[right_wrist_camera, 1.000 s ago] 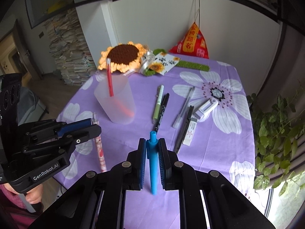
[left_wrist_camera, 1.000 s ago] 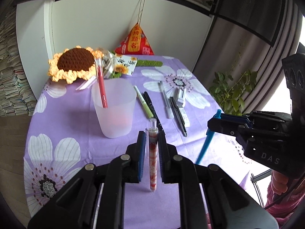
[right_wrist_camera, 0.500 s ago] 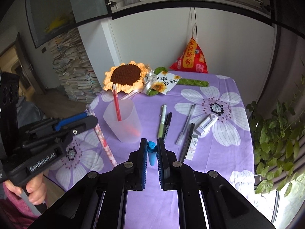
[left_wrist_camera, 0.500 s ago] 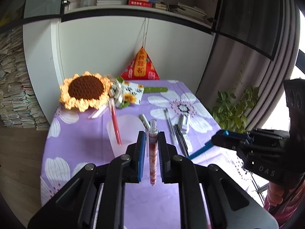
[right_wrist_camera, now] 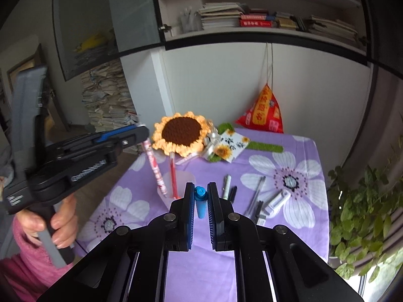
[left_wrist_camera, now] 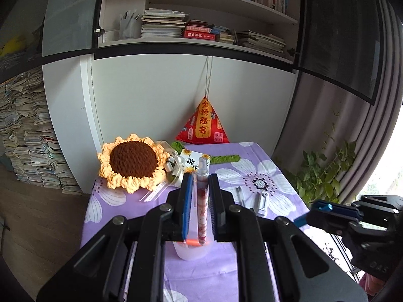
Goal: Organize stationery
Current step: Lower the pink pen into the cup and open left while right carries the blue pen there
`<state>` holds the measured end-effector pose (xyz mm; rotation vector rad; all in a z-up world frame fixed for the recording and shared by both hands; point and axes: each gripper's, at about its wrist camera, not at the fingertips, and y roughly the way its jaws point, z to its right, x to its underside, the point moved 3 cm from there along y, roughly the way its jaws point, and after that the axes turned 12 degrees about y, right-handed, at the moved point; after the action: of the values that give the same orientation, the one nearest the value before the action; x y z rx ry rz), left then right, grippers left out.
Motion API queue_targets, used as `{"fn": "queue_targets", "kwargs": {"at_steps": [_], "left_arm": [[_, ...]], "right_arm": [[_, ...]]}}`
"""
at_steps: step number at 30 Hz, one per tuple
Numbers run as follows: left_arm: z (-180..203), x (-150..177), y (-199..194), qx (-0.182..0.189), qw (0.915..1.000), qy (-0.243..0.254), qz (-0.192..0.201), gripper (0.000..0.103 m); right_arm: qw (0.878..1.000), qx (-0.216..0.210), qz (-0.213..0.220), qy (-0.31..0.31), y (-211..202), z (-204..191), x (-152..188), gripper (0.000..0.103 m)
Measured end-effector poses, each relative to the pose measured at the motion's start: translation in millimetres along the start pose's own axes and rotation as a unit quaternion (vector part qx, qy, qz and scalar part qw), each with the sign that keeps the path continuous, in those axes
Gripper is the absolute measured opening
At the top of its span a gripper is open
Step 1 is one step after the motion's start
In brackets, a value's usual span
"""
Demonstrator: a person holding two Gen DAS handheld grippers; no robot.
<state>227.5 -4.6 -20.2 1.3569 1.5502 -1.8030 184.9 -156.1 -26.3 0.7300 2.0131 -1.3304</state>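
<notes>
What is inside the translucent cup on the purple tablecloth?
A red pen stands inside the translucent cup, leaning on its rim. The right hand-held gripper covers the cup's lower part, so anything else inside is hidden.

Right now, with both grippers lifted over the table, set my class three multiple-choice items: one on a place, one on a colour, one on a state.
1. Where is the red pen?
A. standing in the translucent cup
B. flat on the tablecloth
C. on the bookshelf

2. What colour is the pen in the right gripper?
A. green
B. blue
C. black

3. What is the left gripper doing?
A. open and empty
B. shut on nothing
C. shut on a pink patterned pen

Answers:
1 A, the right wrist view shows the red pen upright inside the cup.
2 B, a blue barrel sits between the right gripper's pads.
3 C, the left wrist view shows both pads pressing the pink patterned pen.
</notes>
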Motion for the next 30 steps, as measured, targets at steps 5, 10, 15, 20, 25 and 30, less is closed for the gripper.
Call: {"fn": "queue_targets", "kwargs": {"at_steps": [5,10,15,20,25,30], "left_arm": [[-11,5,23,-0.013,0.9998,0.000,-0.015,0.011],[-17,25,45,-0.006,0.9988,-0.011,-0.047,0.011],[-16,40,56,0.003,0.9976,-0.016,-0.068,0.011],[-18,48,62,0.010,0.9966,-0.019,-0.079,0.011],[-19,59,69,0.014,0.9946,-0.028,-0.098,0.012],[-29,61,62,0.012,0.9945,-0.047,-0.093,0.014]], "right_arm": [[1.000,-0.003,0.003,-0.003,1,-7,-3,0.011],[1.000,0.000,0.001,-0.003,4,-8,-6,0.011],[1.000,0.003,0.000,-0.002,9,-10,-9,0.011],[1.000,0.002,-0.002,-0.004,12,-14,-11,0.011],[1.000,0.000,-0.006,-0.008,16,-20,-13,0.011],[1.000,-0.001,-0.008,-0.014,19,-26,-14,0.011]]}}
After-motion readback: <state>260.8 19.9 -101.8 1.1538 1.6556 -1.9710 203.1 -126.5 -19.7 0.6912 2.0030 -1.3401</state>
